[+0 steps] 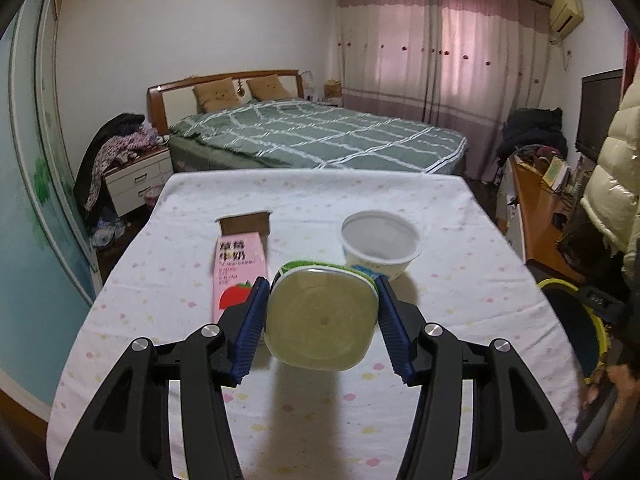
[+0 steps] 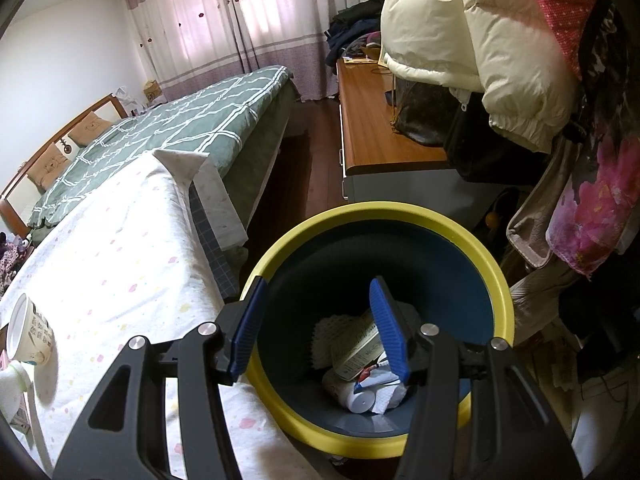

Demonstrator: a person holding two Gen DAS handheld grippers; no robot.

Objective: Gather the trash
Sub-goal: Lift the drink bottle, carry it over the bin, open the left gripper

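Gripping a green-and-white plastic cup (image 1: pixel 322 316) between its blue pads, the left gripper (image 1: pixel 320 312) holds it clear above the tablecloth (image 1: pixel 460 280), base toward the camera. A pink milk carton (image 1: pixel 237 276) and white bowl (image 1: pixel 380 242) lie just beyond. The right gripper (image 2: pixel 316 320) hangs open and empty over the yellow-rimmed trash bin (image 2: pixel 496 280).

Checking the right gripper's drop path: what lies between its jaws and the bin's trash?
Nothing: in the right wrist view, the right gripper hangs open over the bin, trash below.
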